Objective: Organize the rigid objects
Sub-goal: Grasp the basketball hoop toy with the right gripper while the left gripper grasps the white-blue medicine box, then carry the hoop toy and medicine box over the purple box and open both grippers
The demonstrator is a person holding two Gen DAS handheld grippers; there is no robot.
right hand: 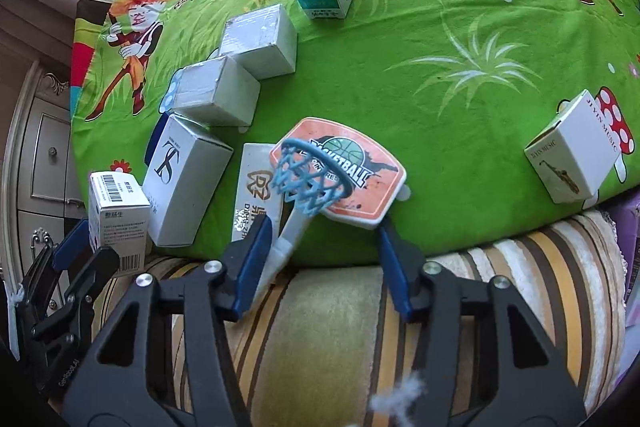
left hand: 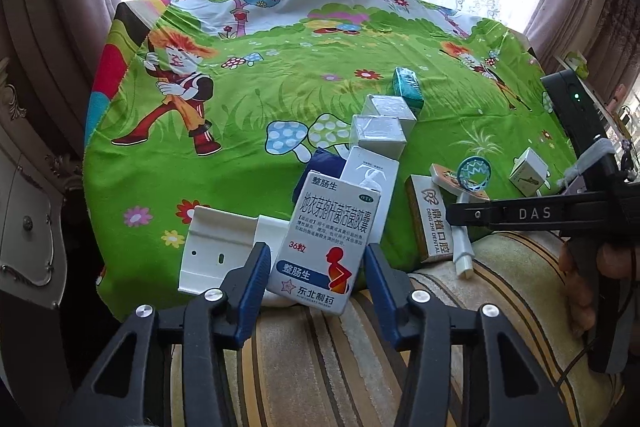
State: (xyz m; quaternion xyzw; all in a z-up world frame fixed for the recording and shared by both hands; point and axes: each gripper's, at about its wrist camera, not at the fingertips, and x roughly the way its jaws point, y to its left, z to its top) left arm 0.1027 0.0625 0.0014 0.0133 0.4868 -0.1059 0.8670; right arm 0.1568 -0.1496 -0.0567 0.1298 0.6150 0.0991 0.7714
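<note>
Here the left tongs (left hand: 316, 267) clamp a white medicine box (left hand: 325, 243) with a red figure and blue band, both blue pads pressed against its sides at the near edge of the green cartoon cloth (left hand: 280, 75). At nine o'clock of the box lies a white plastic bracket (left hand: 216, 251); at twelve o'clock stands a white box with a pump-bottle drawing (left hand: 372, 183), then two grey-white cartons (left hand: 380, 135) and a teal box (left hand: 408, 87) in a row leading away. The right tongs (right hand: 324, 235) are narrowed around the toy basketball hoop (right hand: 340, 171) — the left pad touches its white stem, the right pad sits at the backboard's lower edge, though whether it presses I cannot tell. At nine o'clock of the hoop lies a dental box (right hand: 256, 183); at three o'clock, well apart, stands a saxophone-printed box (right hand: 572, 155). A striped cushion (right hand: 328, 327) lies beneath the tongs.
</note>
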